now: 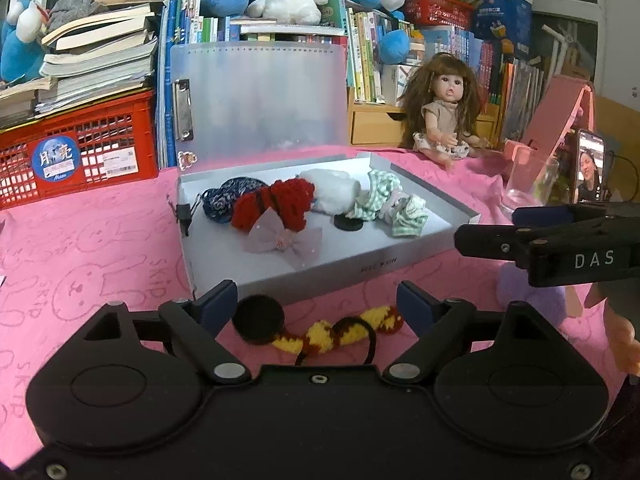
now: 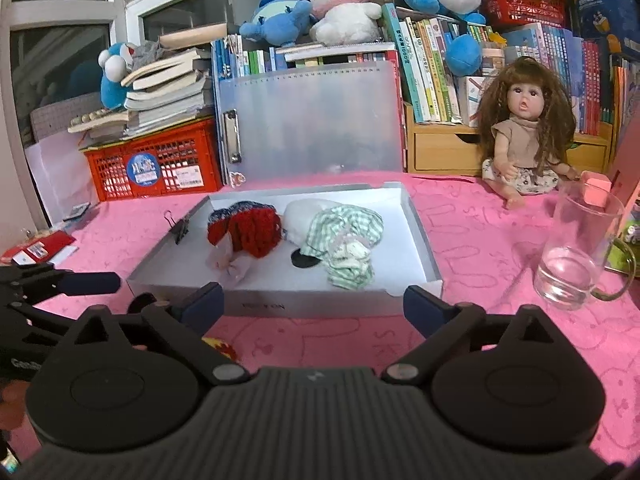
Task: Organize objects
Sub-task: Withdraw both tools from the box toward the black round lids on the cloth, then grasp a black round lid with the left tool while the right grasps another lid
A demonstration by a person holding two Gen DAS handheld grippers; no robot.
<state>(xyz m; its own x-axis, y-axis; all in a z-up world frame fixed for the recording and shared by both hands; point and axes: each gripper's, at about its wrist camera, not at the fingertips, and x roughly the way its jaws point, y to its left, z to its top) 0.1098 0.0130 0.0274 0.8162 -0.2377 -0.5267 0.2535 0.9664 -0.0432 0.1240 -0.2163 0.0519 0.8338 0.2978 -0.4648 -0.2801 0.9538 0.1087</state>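
Left tool wide, empty, over yellow-and-red knitted hair tie on pink surface; right tool wide, empty, facing shallow white cardboard box.

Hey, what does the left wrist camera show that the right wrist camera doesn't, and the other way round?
Only the left wrist view shows the whole yellow and red knitted piece lying on the pink cloth between the open left tool, plus a phone standing at the right. Only the right wrist view shows the whole glass mug and a red packet at the left edge, with nothing between the open right tool. Both show the open white box of small clothes, the doll and the red crate.
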